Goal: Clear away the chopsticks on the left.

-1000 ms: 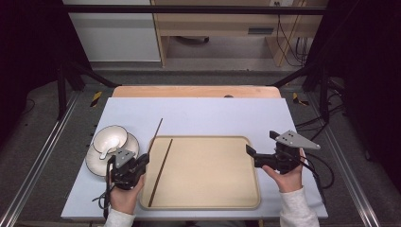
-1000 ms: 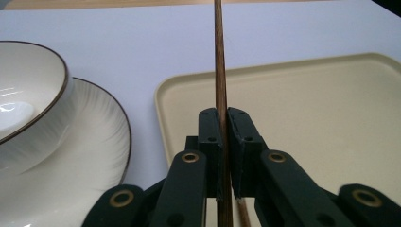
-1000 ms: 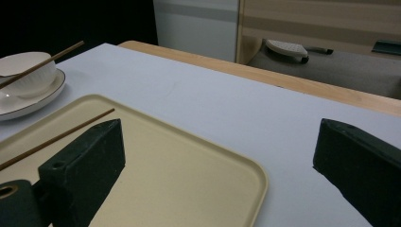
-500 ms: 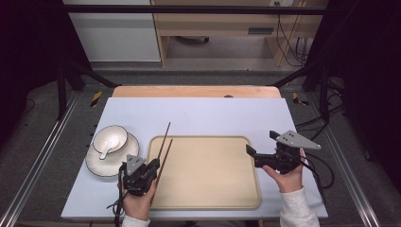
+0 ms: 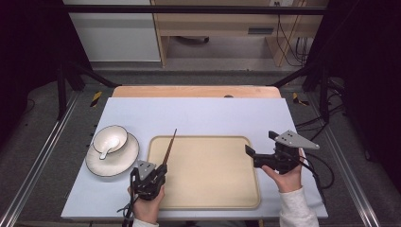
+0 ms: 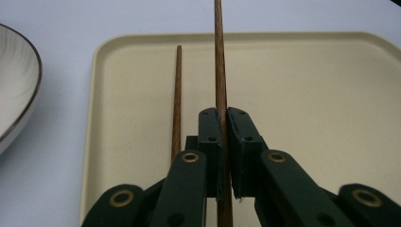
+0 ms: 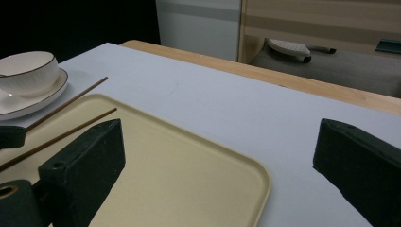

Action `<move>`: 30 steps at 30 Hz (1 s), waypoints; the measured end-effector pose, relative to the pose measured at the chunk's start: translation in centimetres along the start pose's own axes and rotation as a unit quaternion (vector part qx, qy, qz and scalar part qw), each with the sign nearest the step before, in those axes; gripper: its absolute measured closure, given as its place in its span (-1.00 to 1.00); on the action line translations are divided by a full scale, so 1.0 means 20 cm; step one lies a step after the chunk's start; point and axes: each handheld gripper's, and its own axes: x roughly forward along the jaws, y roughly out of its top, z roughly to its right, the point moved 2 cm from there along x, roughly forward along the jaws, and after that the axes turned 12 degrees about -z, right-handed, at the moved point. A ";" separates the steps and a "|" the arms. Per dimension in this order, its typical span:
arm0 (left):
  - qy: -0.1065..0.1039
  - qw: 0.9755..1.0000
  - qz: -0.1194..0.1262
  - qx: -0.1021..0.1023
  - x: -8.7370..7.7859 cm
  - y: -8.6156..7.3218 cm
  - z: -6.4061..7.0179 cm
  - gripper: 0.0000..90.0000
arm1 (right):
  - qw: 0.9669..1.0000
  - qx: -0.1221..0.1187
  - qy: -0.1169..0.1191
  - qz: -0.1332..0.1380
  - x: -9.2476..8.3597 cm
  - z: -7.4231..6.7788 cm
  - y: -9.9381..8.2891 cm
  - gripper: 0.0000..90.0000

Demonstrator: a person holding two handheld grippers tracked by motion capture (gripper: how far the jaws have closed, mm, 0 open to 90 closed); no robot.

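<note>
Left gripper [image 5: 158, 172] pinches one wooden chopstick [image 6: 220, 71] over the beige tray's [image 5: 236, 198] left edge; its twin [image 6: 177, 99] lies alongside. Right gripper [image 7: 217, 175] gapes wide, empty, at the tray's right edge.

Plenty slips past the edges and behind black jaws here.

In the left gripper view, the held chopstick [image 6: 220, 61] runs off the top edge, tip unseen, and its lower end vanishes between the pads; the plate [image 6: 16, 90] is sliced by the left edge, and the tray [image 6: 302, 94] runs off right and bottom. In the right gripper view, the right-hand jaw leaves the frame, the near jaw covers the second chopstick [image 7: 71, 132]'s butt end, and the bowl [image 7: 26, 71] is clipped at the left. From the high view, both chopsticks merge into one thin line, and whatever lies in the bowl is too small to tell.
</note>
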 end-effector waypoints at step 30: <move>0.012 0.998 -0.061 0.008 0.12 -0.04 0.02 0.87 | 1.000 -0.003 0.001 -0.009 0.03 -0.01 -0.01 -0.92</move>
